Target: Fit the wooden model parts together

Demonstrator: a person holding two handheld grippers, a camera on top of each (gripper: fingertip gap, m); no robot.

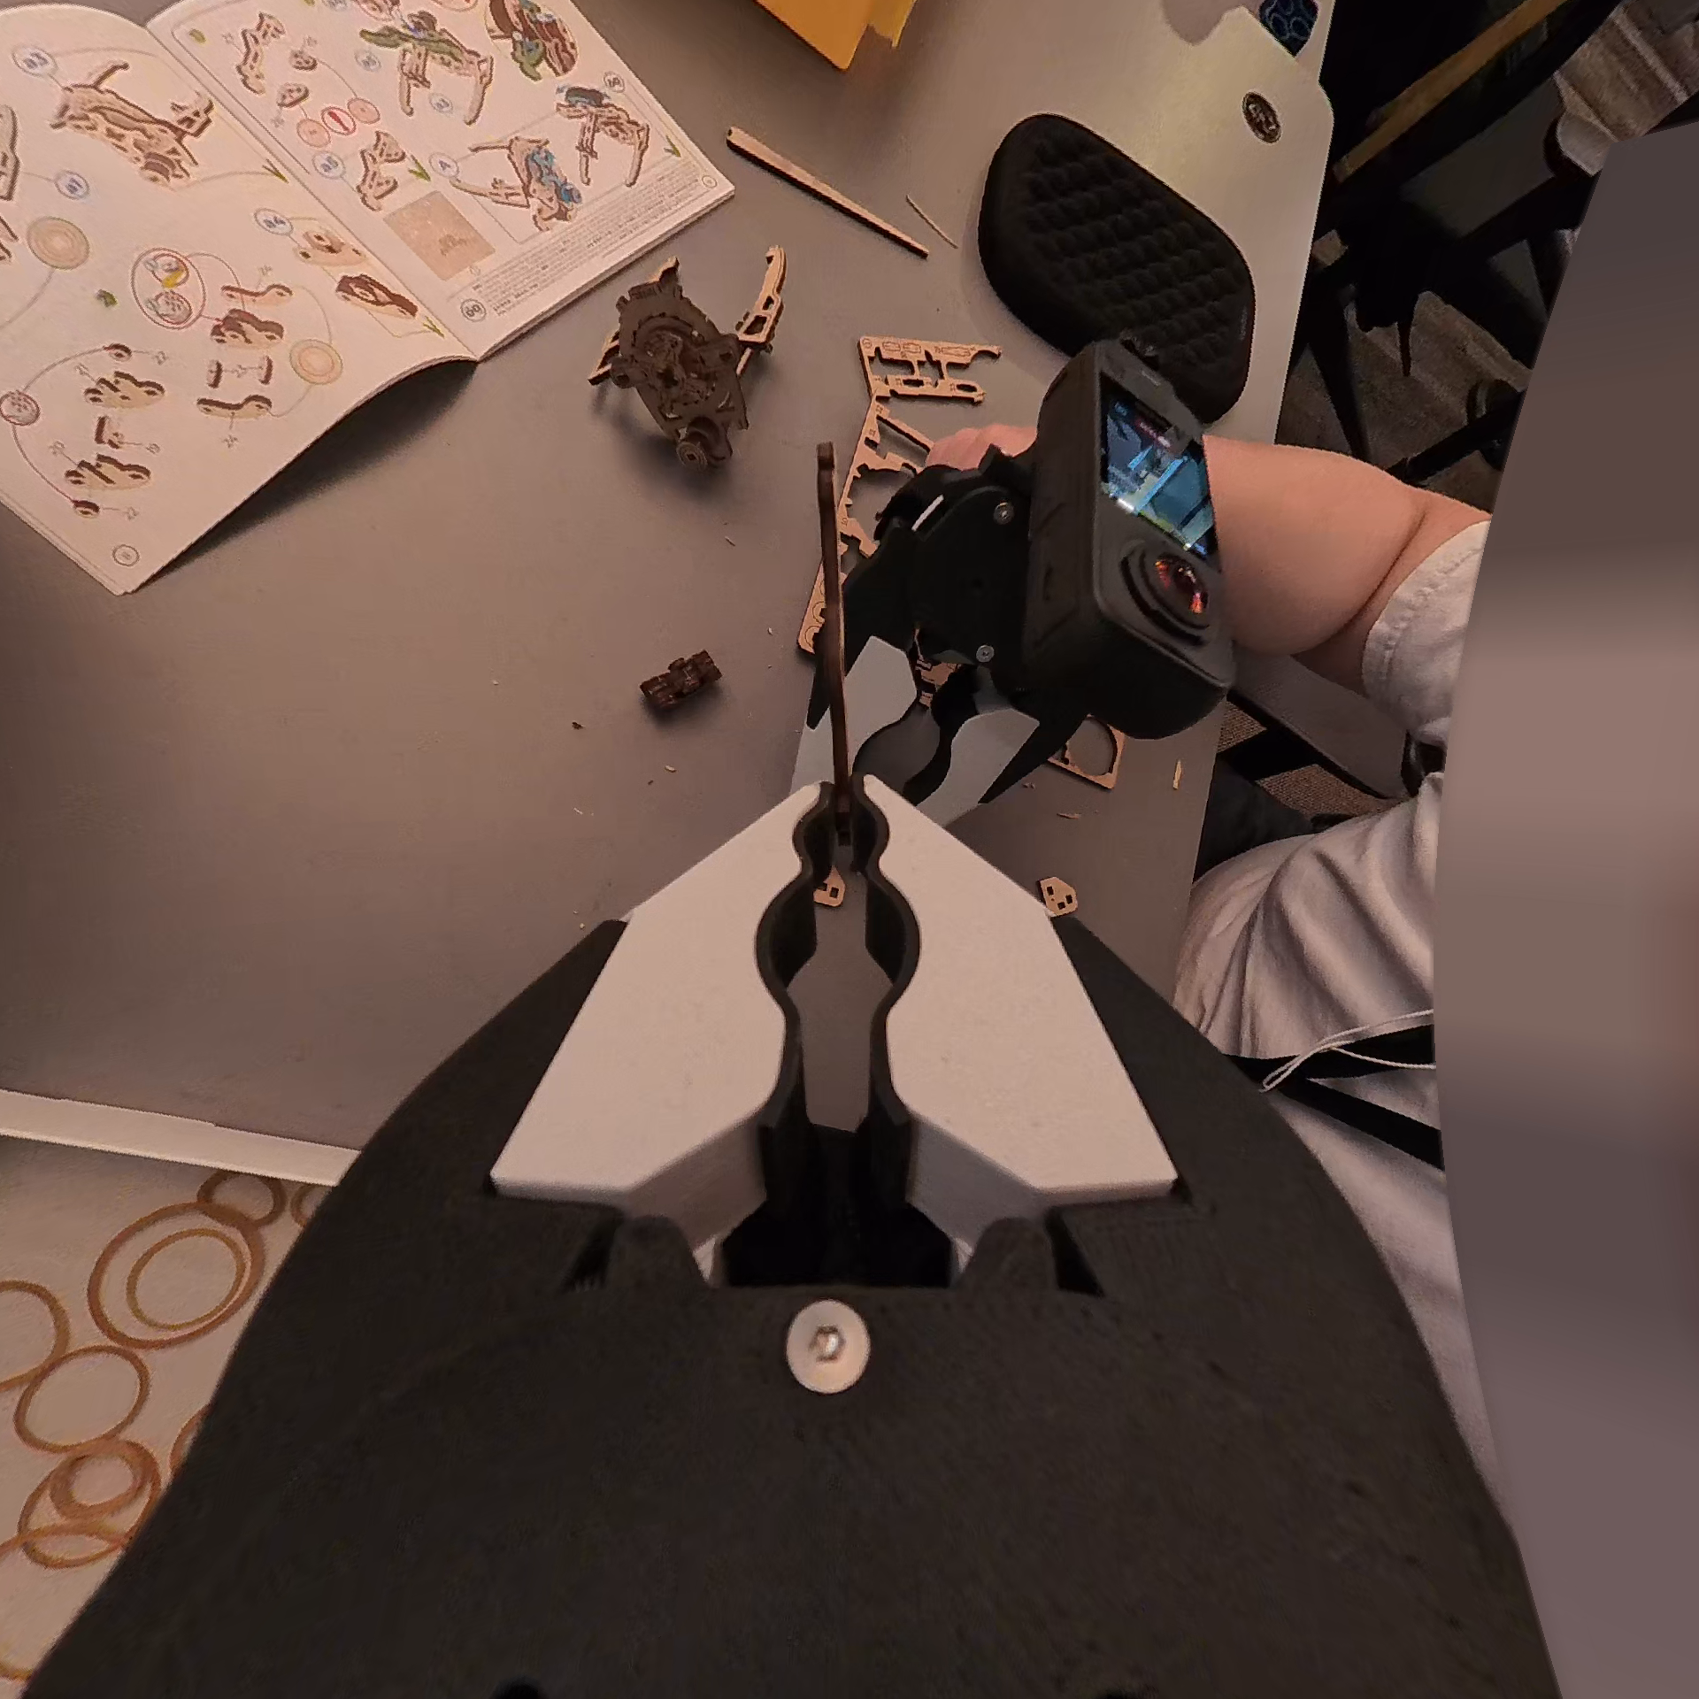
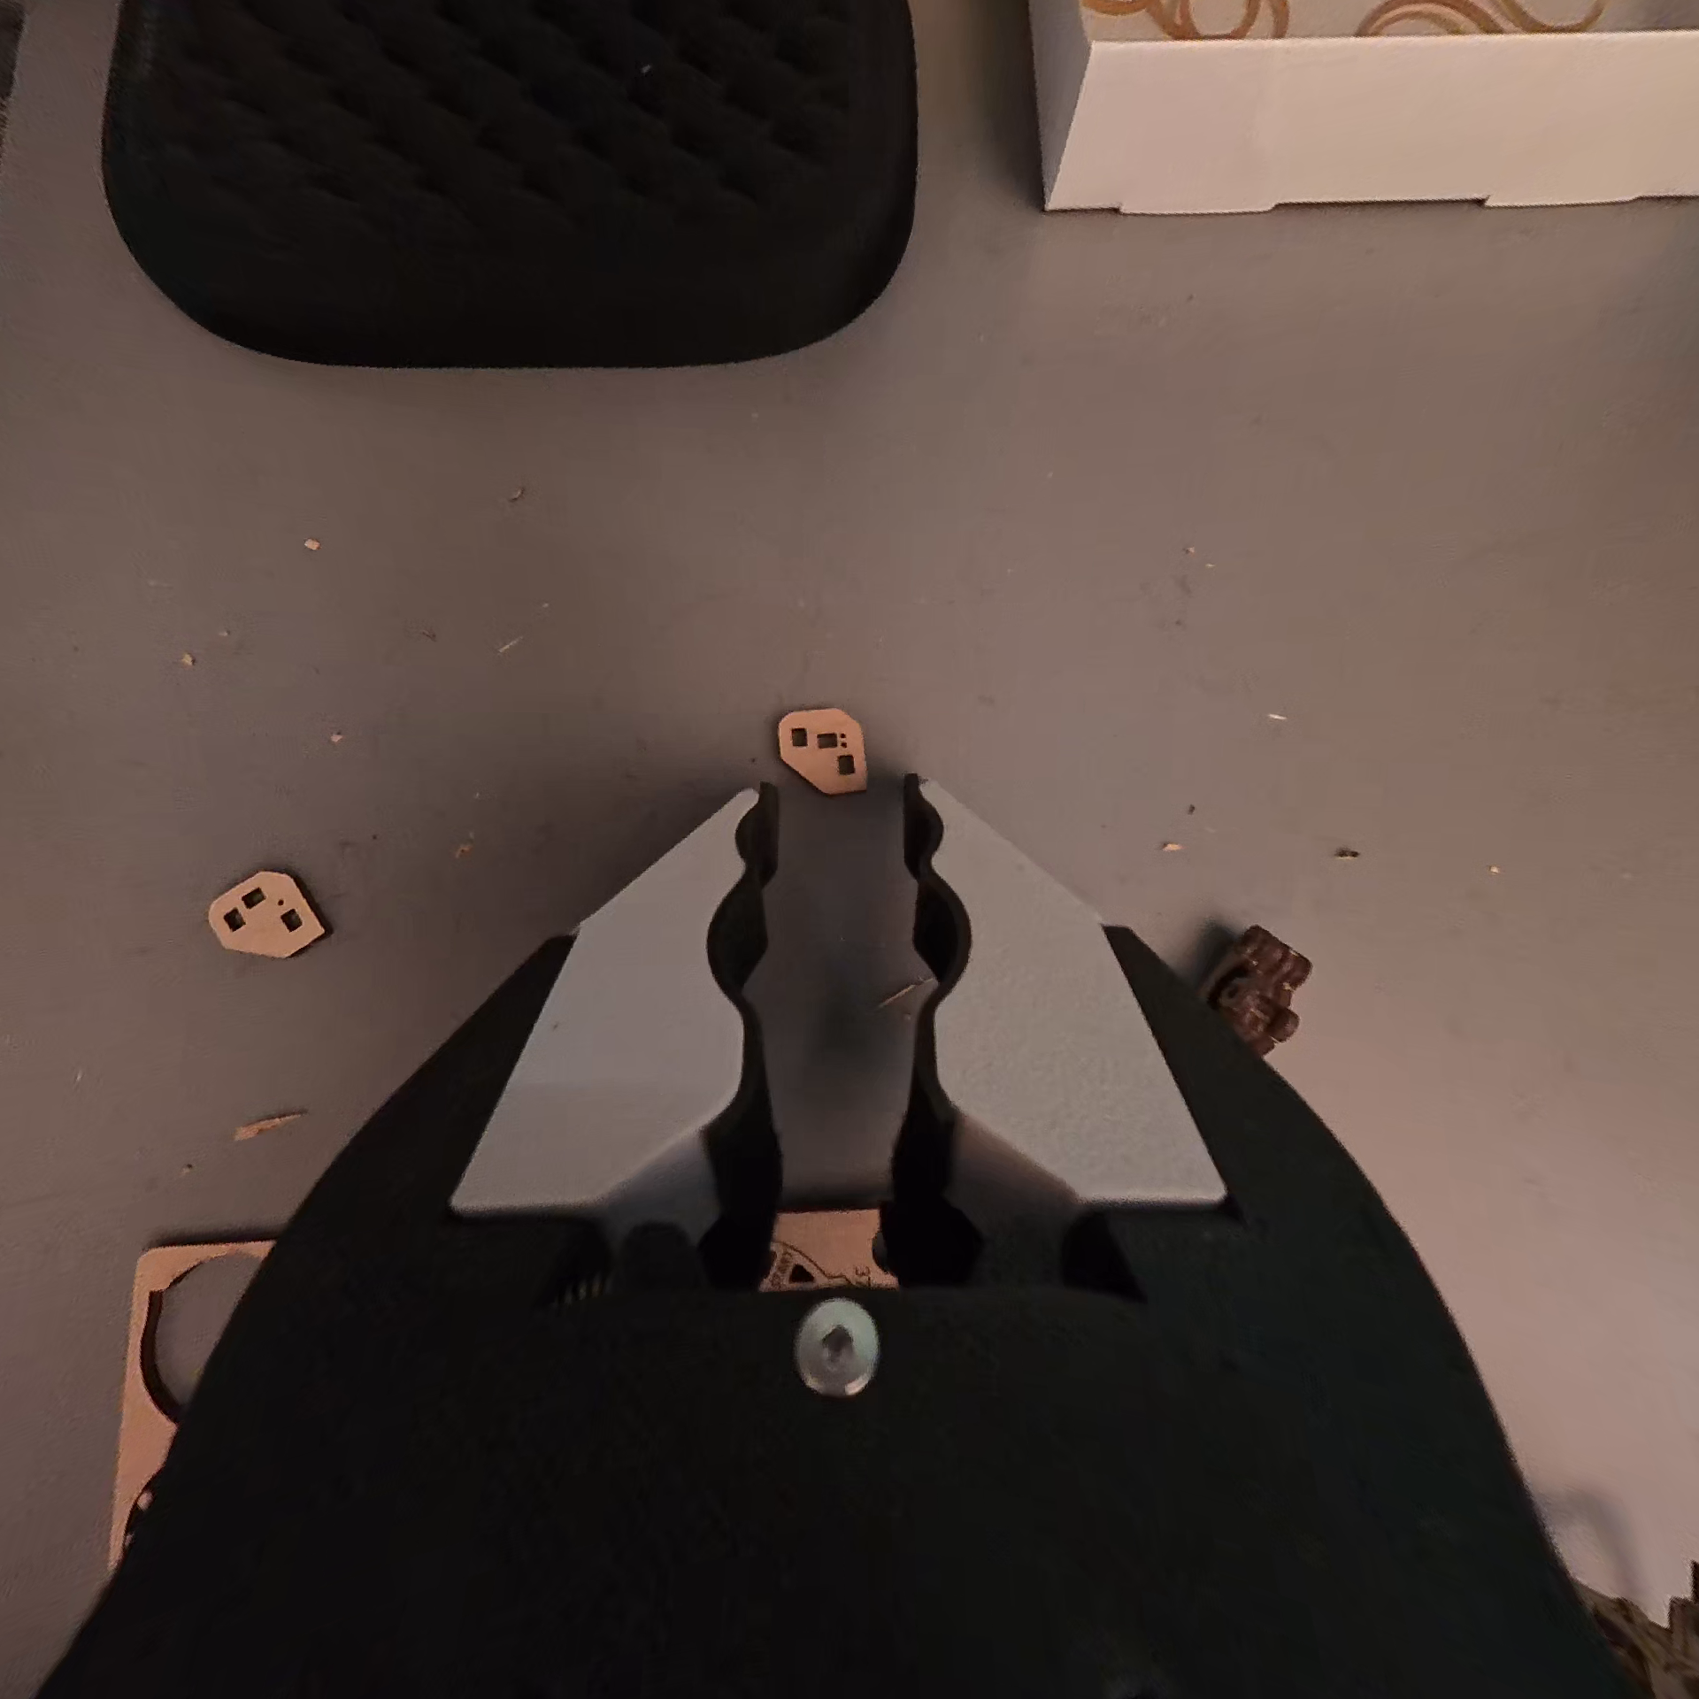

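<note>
left wrist view: left hand-held gripper [image 1: 841, 809] clamps a thin dark wooden strip [image 1: 832, 625] upright; right one gapes.

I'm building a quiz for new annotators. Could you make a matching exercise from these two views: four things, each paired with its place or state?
Things:
1. left tongs
2. right tongs
3. instruction booklet
4. black pad

Places or states:
A. lying open on the table
B. open, holding nothing
C. shut on a thin dark wooden strip
D. beside a white box

Pairs: 1-C, 2-B, 3-A, 4-D
</note>
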